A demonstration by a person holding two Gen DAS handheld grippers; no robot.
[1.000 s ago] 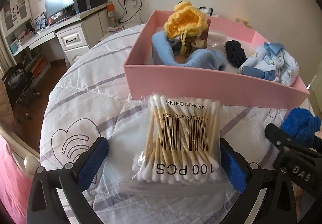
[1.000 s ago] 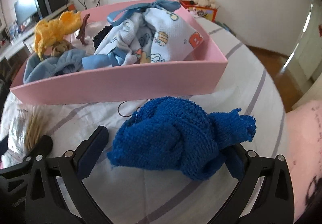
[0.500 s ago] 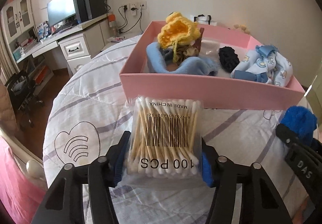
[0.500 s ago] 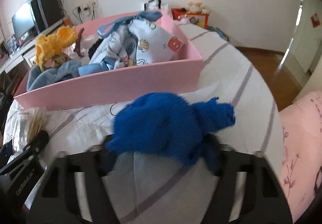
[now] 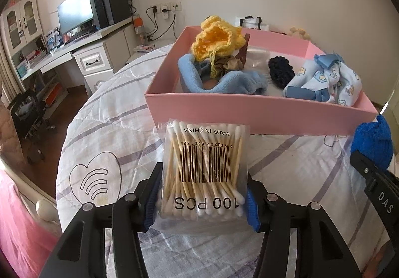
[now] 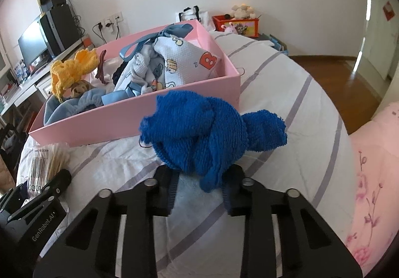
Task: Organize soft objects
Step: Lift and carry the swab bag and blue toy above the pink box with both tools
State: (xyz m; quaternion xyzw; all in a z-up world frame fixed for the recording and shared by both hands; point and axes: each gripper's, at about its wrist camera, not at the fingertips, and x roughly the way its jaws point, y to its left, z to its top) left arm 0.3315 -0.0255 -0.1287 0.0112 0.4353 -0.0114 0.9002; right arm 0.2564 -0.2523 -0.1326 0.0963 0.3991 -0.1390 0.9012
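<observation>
My left gripper (image 5: 202, 199) is shut on a clear bag of cotton swabs (image 5: 204, 170) and holds it above the quilted bed cover, in front of the pink box (image 5: 249, 113). My right gripper (image 6: 199, 187) is shut on a dark blue knitted cloth (image 6: 199, 130) and holds it up near the box's right corner (image 6: 224, 88). The box holds a yellow crochet piece (image 5: 217, 41), a light blue fleece band (image 5: 224, 82), a black scrunchie (image 5: 281, 69) and a printed baby cloth (image 6: 179, 63). The blue cloth also shows in the left wrist view (image 5: 372, 143).
The white striped bed cover (image 5: 104, 108) lies under everything. A desk with a monitor (image 5: 74, 13) stands at the far left. A pink flowered bedspread (image 6: 374, 173) is at the right, wooden floor (image 6: 349, 78) beyond it. An orange toy box (image 6: 237, 24) stands by the wall.
Both grippers closed, the left on the swab bag and the right on the blue cloth. Both lifted their loads off the cover and drew back a little from the box.
</observation>
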